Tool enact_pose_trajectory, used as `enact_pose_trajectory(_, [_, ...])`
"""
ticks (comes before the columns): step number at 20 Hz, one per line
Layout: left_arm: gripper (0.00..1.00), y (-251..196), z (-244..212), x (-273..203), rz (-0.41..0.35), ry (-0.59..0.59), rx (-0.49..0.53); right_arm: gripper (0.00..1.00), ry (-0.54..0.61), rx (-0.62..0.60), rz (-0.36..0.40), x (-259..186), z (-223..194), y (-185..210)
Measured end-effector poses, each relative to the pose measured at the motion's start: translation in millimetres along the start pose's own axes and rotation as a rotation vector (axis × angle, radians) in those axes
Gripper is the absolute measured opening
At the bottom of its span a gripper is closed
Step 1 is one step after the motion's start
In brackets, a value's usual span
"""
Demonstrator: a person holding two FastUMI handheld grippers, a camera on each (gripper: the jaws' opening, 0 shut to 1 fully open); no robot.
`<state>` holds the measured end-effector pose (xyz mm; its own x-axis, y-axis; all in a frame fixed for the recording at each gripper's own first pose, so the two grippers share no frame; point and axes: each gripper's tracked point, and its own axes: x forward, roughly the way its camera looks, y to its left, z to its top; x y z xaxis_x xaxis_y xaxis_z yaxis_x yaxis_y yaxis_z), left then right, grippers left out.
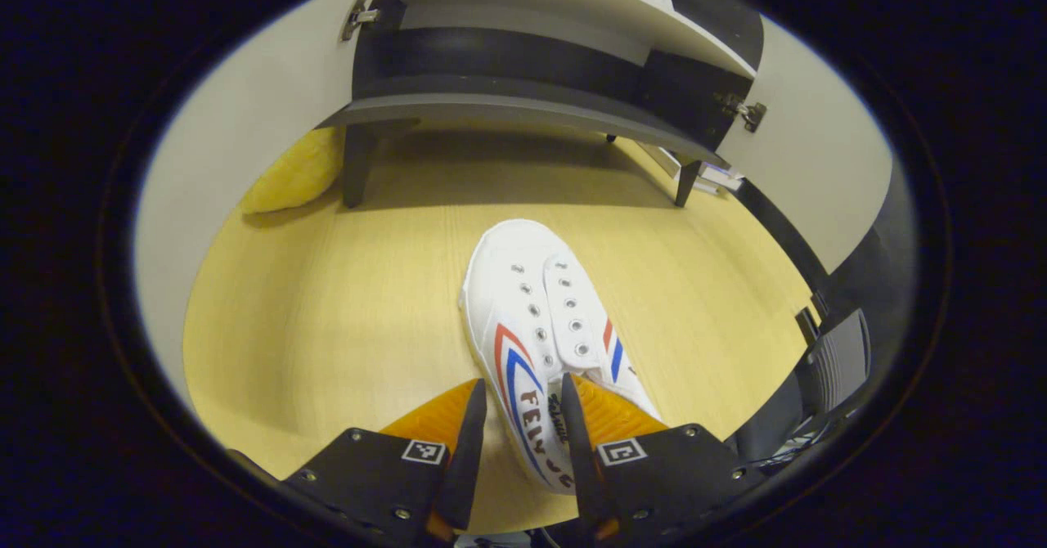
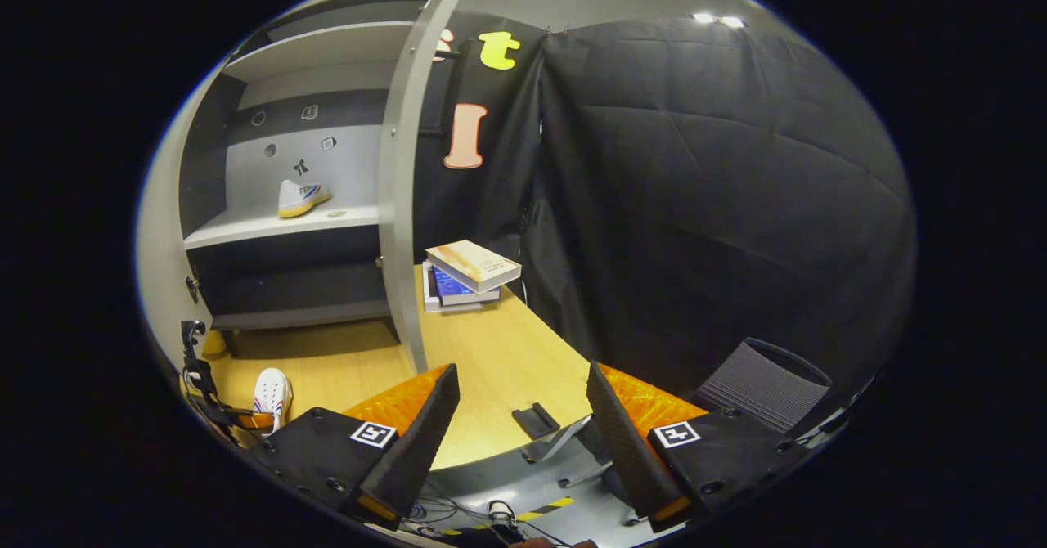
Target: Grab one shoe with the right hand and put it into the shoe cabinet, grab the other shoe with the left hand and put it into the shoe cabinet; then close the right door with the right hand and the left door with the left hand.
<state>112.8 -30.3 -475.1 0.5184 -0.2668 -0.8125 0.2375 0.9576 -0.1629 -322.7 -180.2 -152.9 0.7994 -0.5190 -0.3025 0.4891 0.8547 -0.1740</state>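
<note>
1. In the left gripper view, the left gripper (image 1: 523, 417) sits low over the wooden surface (image 1: 327, 311), its fingers narrowly parted around the heel end of a white shoe (image 1: 536, 319) with red and blue stripes.
2. The fingers stand on either side of that shoe's heel; whether both press on it cannot be told.
3. The shoe lies flat on the surface, toe pointing toward the shoe cabinet (image 1: 532, 106) ahead, whose two doors stand open to left and right.
4. A yellow cushion (image 1: 298, 173) lies beside the cabinet's left leg.
5. In the right gripper view, the right gripper (image 2: 522, 417) is held up with its fingers wide apart and nothing between them.
6. The second shoe (image 2: 301, 198) rests on a shelf (image 2: 245, 227) inside the cabinet, upright on its sole.
7. The open right door (image 2: 401, 204) stands edge-on just right of that shelf.
8. A stack of books (image 2: 468, 276) lies on the surface beyond the door.
9. At lower left, the first shoe shows on the surface, with the other gripper at its near end.
</note>
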Motion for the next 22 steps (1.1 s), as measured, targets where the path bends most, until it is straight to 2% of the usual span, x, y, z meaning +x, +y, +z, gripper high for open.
enact_pose_trajectory(1, [0.51,-1.2,2.0,0.8,0.013,0.009,0.015,0.98,0.001,0.009,-0.002,4.7,0.0,-4.4])
enact_pose_trajectory(2, [0.43,-1.0,0.1,-0.4,0.023,0.023,0.016,0.98,0.004,0.024,-0.001,9.9,-1.5,-9.0])
enact_pose_trajectory(4, [0.39,2.8,1.0,1.0,0.044,0.027,-0.014,0.97,0.012,0.052,-0.004,19.8,-4.7,-18.3])
enact_pose_trajectory(5, [0.24,3.1,0.6,0.1,0.061,0.033,-0.05,0.97,0.018,0.068,-0.007,26.7,-5.5,-24.9])
enact_pose_trajectory(6, [0.24,2.9,-0.7,0.5,0.08,0.039,-0.095,0.98,0.02,0.085,-0.008,36.3,-5.8,-29.4])
enact_pose_trajectory(7, [0.1,1.3,0.3,2.6,0.091,0.04,-0.12,0.97,0.019,0.097,-0.009,44.1,-3.8,-33.2])
enact_pose_trajectory(8, [0.09,4.6,1.0,7.9,0.114,0.038,-0.127,0.98,0.015,0.105,-0.01,51.4,-1.9,-36.3])
enact_pose_trajectory(9, [0.02,2.5,4.3,-2.5,0.124,0.041,-0.125,0.98,0.008,0.11,-0.011,57.2,0.7,-39.9])
enact_pose_trajectory(14, [0.02,0.5,32.5,-25.3,0.147,0.015,-0.063,0.98,-0.013,0.122,-0.005,82.2,14.6,-49.4])
enact_pose_trajectory(18, [0.0,-3.2,85.0,-69.4,0.123,-0.101,-0.053,0.98,-0.026,0.164,0.002,106.7,21.4,-52.4])
enact_pose_trajectory(22, [0.02,0.7,135.8,-120.8,0.065,-0.258,-0.042,0.98,-0.052,0.175,0.025,121.3,31.8,-49.1])
